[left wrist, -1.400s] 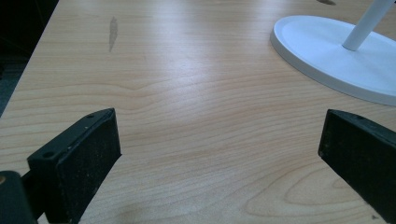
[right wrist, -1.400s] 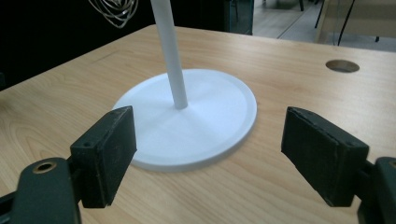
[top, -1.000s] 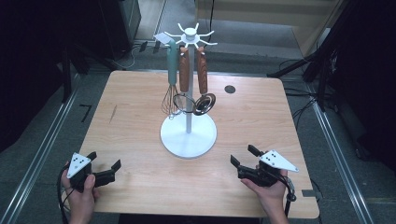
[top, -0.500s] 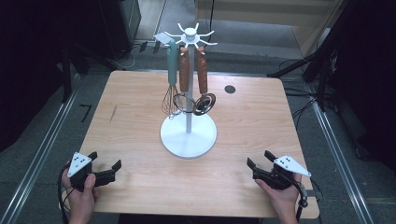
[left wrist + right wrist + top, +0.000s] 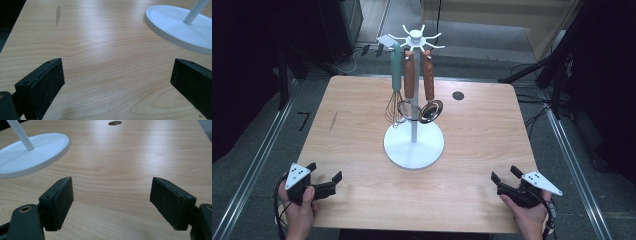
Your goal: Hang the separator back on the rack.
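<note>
A white utensil stand (image 5: 414, 145) rises from a round base at the middle of the wooden table (image 5: 482, 130). From its top hooks hang a teal-handled whisk (image 5: 395, 85) and two wooden-handled utensils (image 5: 428, 82). My left gripper (image 5: 324, 173) rests open at the near left corner, held by a hand, with nothing between its jaws. The right gripper (image 5: 505, 175) sits open at the near right corner, also empty. The stand's base (image 5: 180, 27) lies ahead to the right in the left gripper view and the base (image 5: 30, 152) ahead to the left in the right gripper view.
A small dark round hole (image 5: 457, 95) marks the table's far right part (image 5: 115, 123). A faint grey smudge (image 5: 332, 121) lies on the left side (image 5: 58, 13). Metal rails and cables run along the floor on both sides of the table.
The right gripper has drawn back toward the near right corner of the table. The left gripper has barely moved.
</note>
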A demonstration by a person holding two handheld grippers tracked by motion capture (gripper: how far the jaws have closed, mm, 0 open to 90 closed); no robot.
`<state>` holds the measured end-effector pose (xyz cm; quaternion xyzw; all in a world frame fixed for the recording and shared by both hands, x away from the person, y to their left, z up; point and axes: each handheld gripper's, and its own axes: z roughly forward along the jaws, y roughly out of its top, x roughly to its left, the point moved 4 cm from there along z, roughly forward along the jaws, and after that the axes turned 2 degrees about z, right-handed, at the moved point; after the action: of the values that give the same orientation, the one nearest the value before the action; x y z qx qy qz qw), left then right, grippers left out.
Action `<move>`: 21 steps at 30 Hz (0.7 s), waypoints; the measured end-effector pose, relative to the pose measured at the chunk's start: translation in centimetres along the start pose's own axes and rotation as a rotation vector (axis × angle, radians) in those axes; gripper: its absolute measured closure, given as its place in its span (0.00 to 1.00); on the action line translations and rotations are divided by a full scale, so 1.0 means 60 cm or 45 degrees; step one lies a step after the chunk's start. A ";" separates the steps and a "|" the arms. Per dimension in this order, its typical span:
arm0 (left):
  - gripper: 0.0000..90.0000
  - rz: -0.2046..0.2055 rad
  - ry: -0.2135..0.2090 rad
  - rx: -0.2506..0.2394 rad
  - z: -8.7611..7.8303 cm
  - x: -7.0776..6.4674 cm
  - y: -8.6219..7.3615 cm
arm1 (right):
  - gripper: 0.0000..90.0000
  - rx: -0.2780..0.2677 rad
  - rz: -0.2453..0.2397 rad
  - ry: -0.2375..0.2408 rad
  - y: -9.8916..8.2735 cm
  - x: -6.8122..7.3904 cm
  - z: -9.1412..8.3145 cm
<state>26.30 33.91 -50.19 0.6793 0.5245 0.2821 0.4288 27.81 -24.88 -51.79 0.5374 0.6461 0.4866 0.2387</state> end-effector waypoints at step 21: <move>0.00 -0.004 0.009 -0.003 -0.001 0.001 0.000 | 0.20 -0.013 0.071 -0.135 -0.020 -0.090 -0.054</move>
<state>26.27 33.95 -50.17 0.6769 0.5268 0.2845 0.4282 26.23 -31.04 -52.67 0.5791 0.6149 0.4671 0.2616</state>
